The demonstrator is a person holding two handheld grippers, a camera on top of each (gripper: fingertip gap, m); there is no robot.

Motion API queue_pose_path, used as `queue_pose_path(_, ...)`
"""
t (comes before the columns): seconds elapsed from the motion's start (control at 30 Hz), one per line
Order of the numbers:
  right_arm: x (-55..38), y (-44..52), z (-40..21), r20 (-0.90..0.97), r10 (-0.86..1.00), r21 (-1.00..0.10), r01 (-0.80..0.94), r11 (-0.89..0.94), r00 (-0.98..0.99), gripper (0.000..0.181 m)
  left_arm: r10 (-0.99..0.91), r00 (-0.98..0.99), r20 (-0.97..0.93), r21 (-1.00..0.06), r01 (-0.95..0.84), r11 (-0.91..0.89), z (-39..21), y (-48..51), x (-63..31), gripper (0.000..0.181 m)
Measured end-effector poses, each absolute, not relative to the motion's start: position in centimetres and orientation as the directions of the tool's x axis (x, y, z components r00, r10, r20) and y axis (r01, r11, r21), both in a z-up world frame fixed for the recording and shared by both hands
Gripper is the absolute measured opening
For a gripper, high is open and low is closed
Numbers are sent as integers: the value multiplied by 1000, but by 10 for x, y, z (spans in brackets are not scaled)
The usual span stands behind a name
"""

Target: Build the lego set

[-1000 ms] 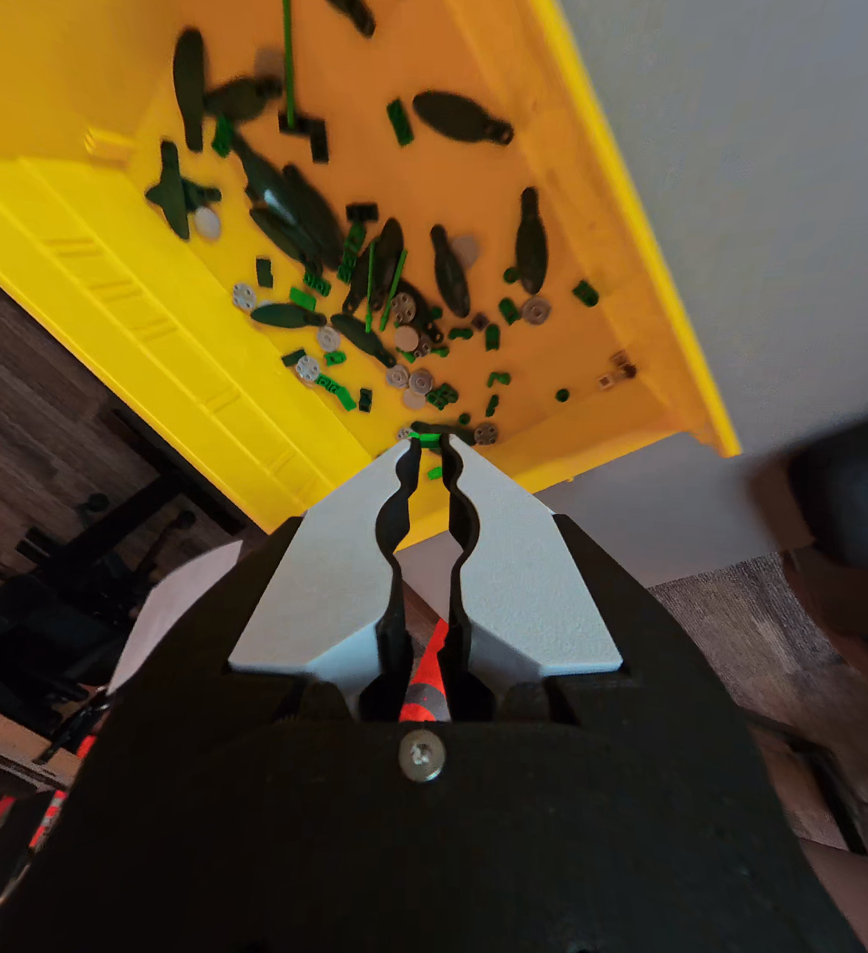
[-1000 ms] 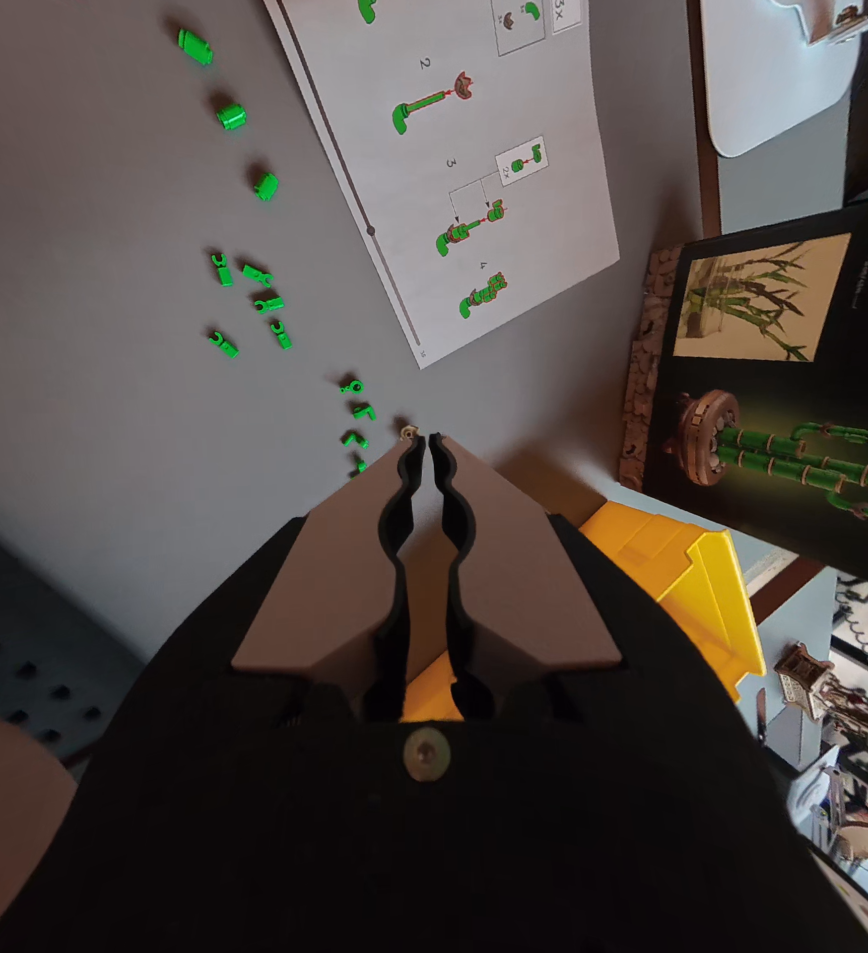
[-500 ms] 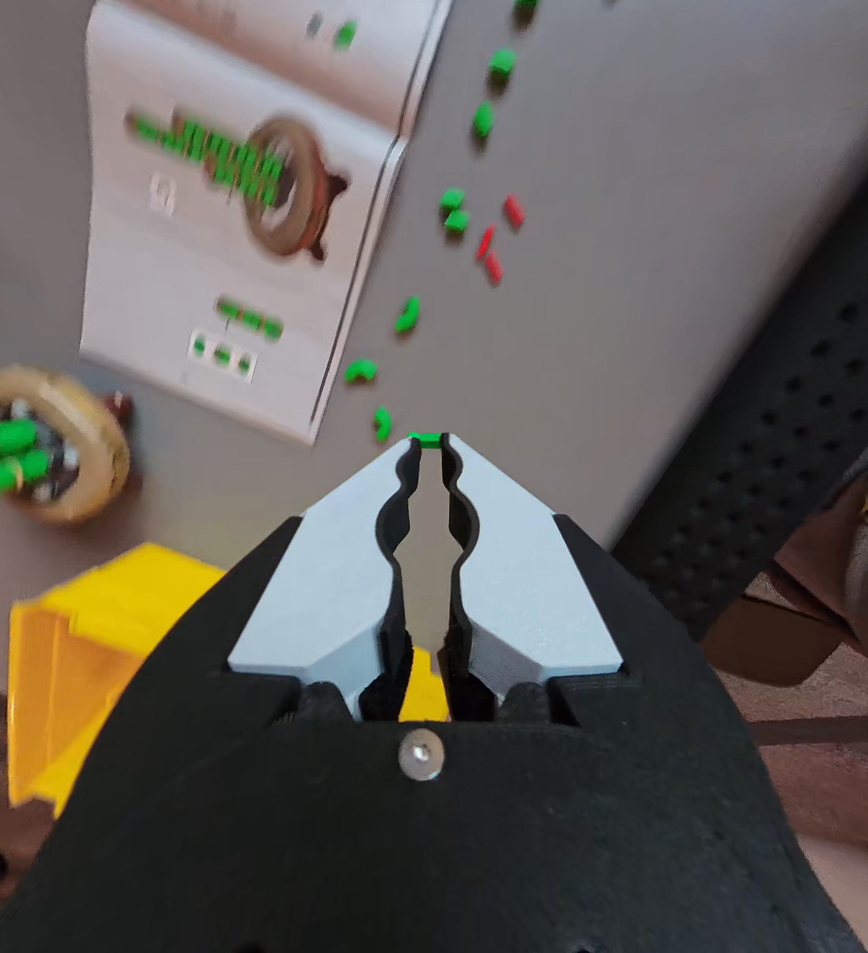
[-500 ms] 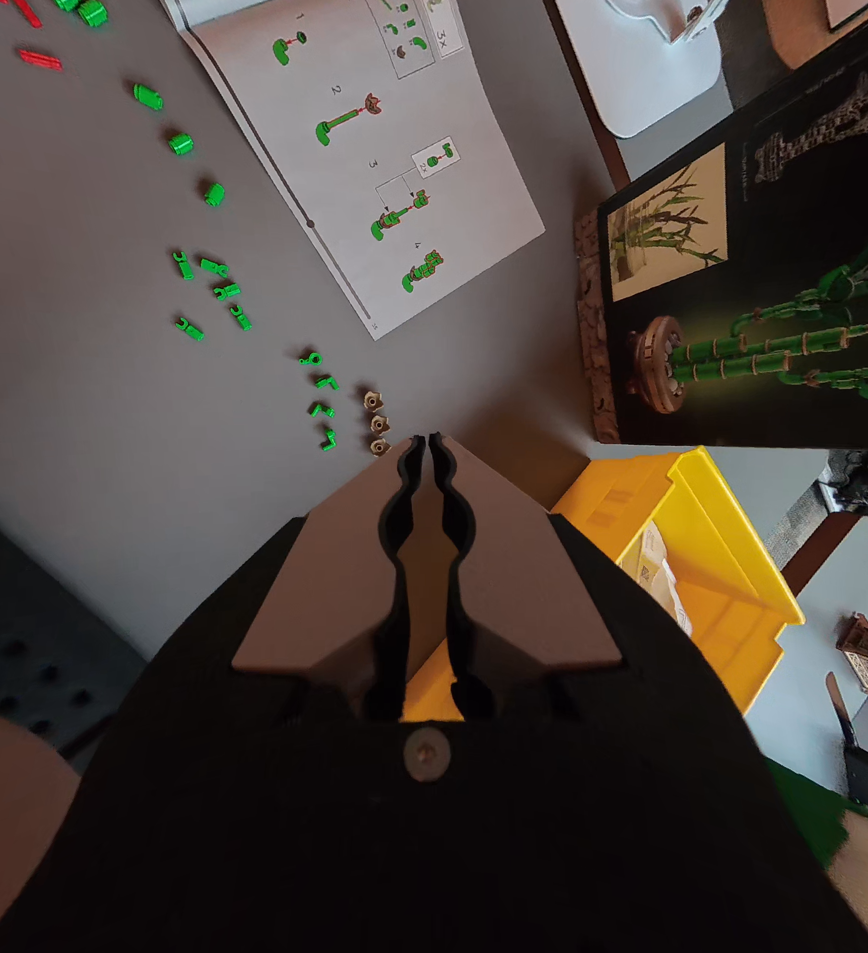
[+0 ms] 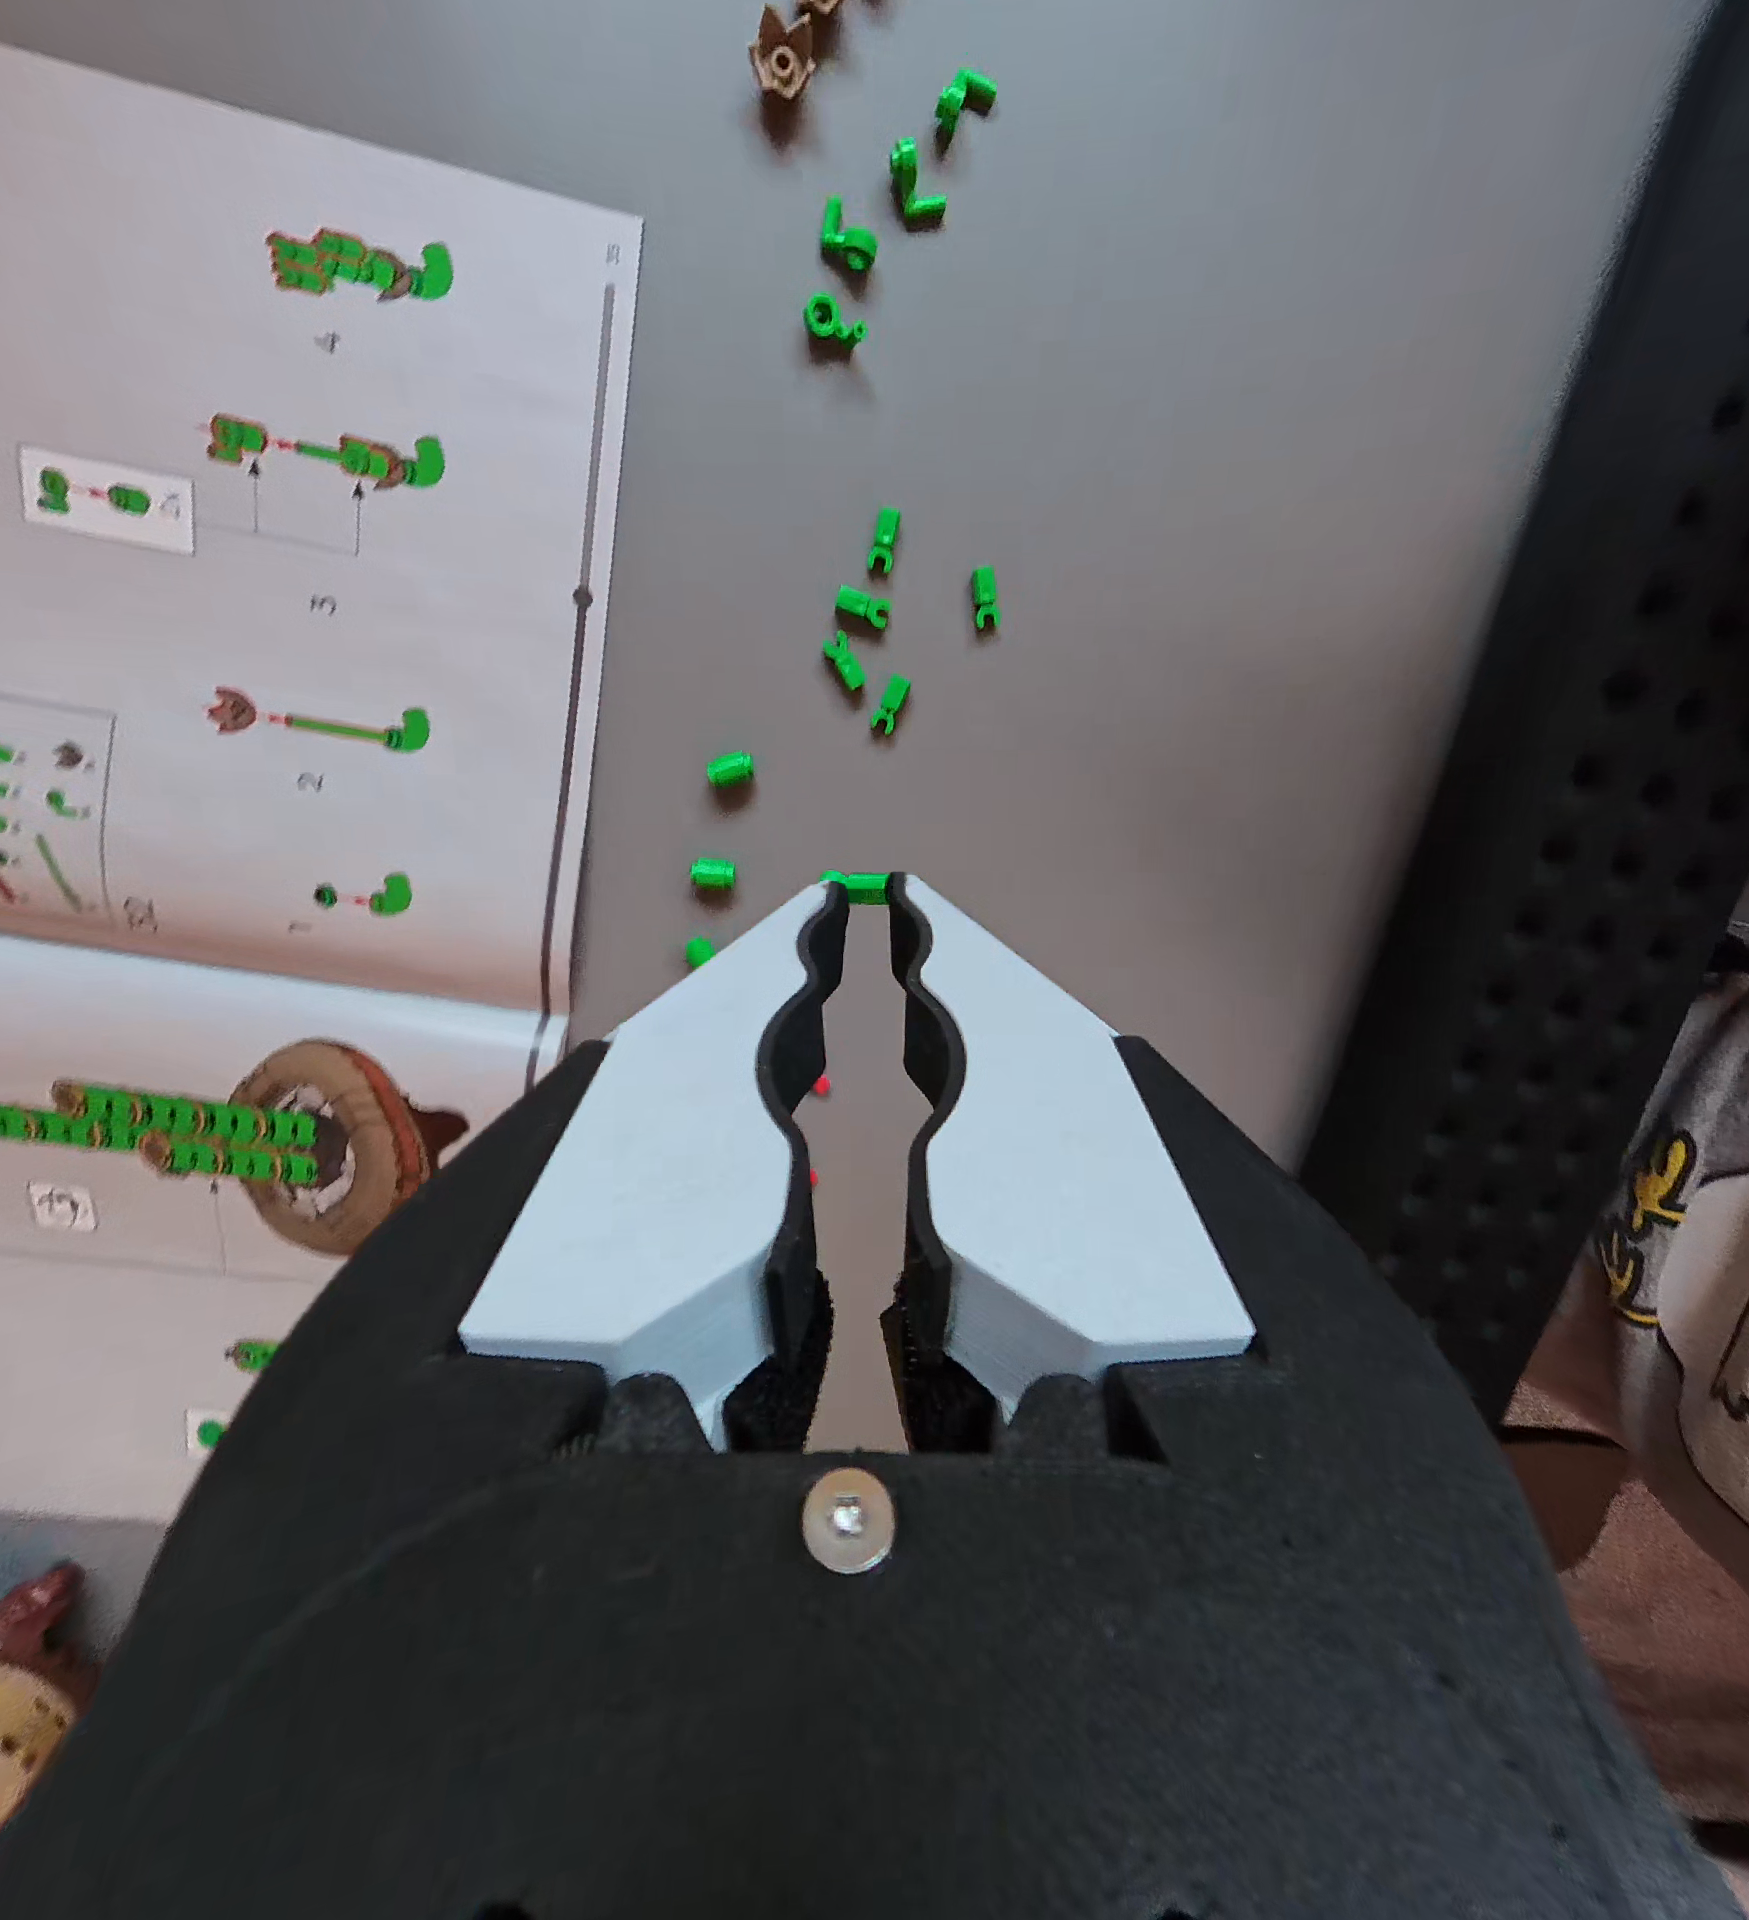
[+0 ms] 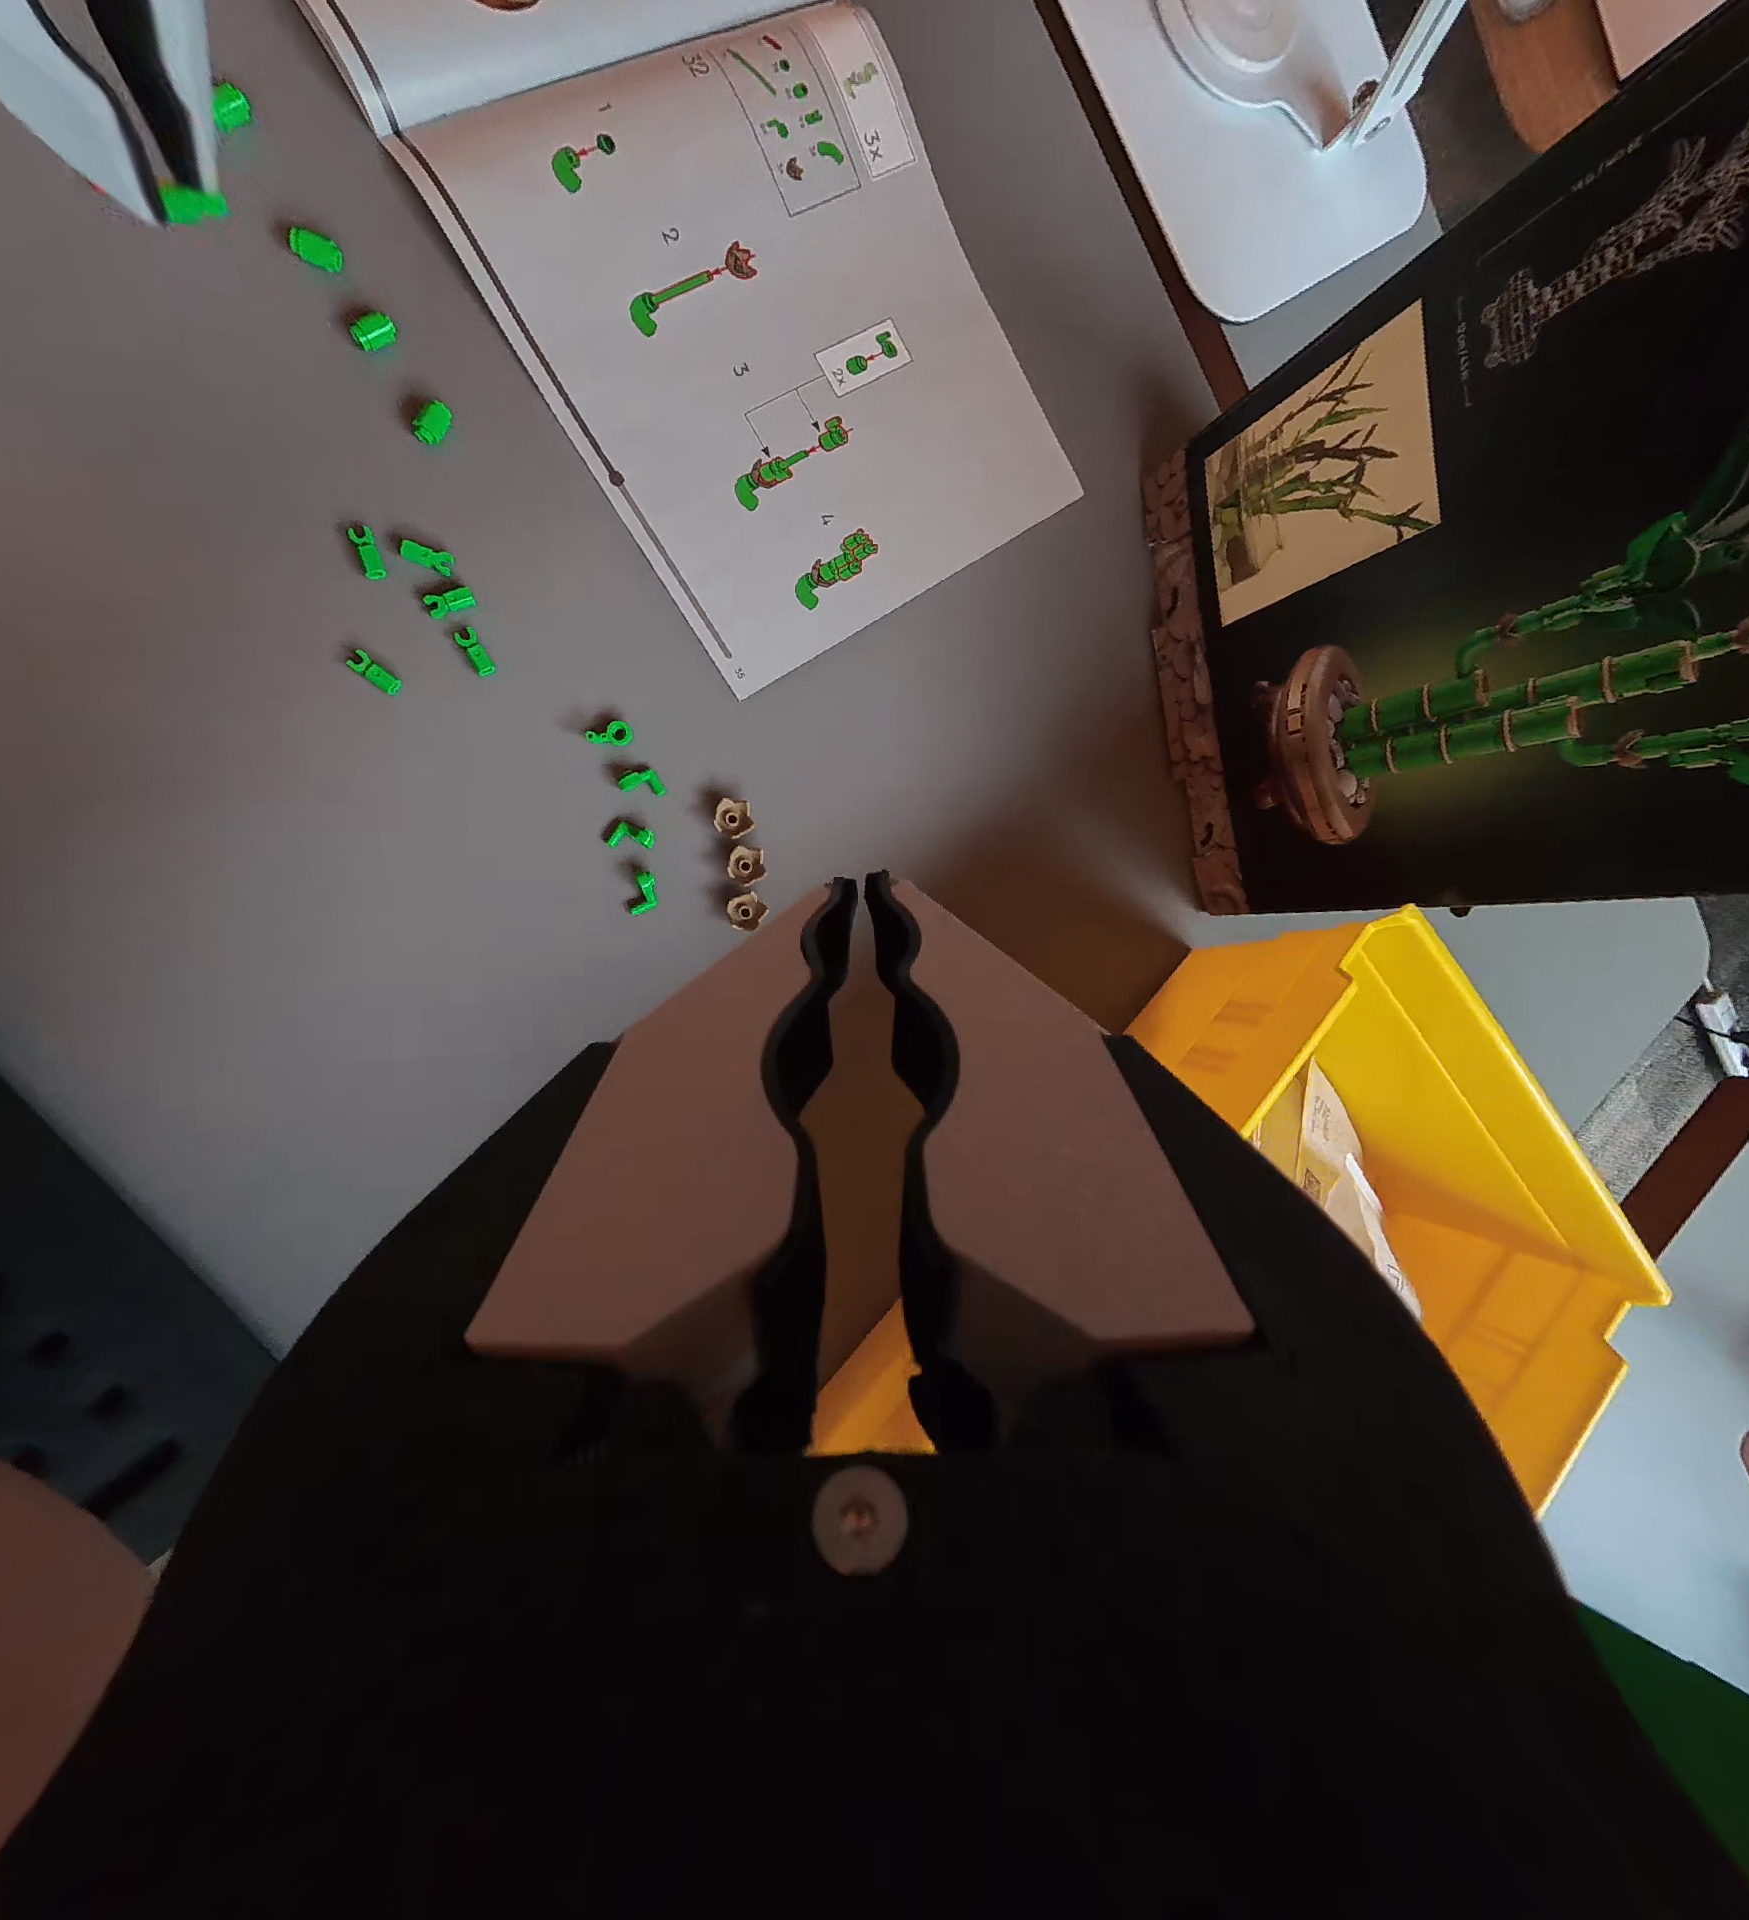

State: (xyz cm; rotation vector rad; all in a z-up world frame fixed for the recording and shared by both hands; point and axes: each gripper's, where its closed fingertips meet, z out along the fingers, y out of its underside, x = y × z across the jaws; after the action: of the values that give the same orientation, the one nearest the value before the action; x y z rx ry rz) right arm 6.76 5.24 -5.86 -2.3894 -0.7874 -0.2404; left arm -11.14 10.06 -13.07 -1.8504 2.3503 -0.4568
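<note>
Left tongs [image 5: 862, 885] are pinching a small green lego piece [image 5: 864, 886] at their tips, just above the grey worktop [image 5: 1213, 520], beside the open instruction booklet [image 5: 257, 582]. Right tongs [image 6: 862, 883] are nearly closed with nothing in them, hovering near three tan pieces [image 6: 743, 862] and the yellow bin [image 6: 1452, 1174].

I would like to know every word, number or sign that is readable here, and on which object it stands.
I do not quote writing; this is where it stands.
Instruction booklet: printed numbers beside the diagrams, legible.
Black set box: pale lettering near its far end, too small to read.
Paper bags in the yellow bin: small printed marks, too small to read.
</note>
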Motion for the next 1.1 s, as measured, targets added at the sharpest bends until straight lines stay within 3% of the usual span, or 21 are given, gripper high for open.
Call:
queue_pose_path(0.4,66,52,-51,357,481,-514,598,-615,801,2,-893,-438,-99,-356,-823,443,-184,72,-88,6)
queue_pose_path(0.53,65,52,-51,360,484,-511,603,-613,798,2,-855,-492,-163,-323,-792,518,-195,66,-90,6)
queue_pose_path(0.83,64,52,-52,357,488,-508,604,-614,796,2,-845,-512,-153,-326,-781,533,-203,61,-90,6)
queue_pose_path(1.0,63,52,-54,352,496,-501,608,-616,794,2,-848,-513,-134,-368,-769,523,-192,59,-90,11)
queue_pose_path(1.1,63,52,-57,352,503,-489,613,-620,789,2,-876,-465,-132,-478,-744,467,-154,65,-87,15)
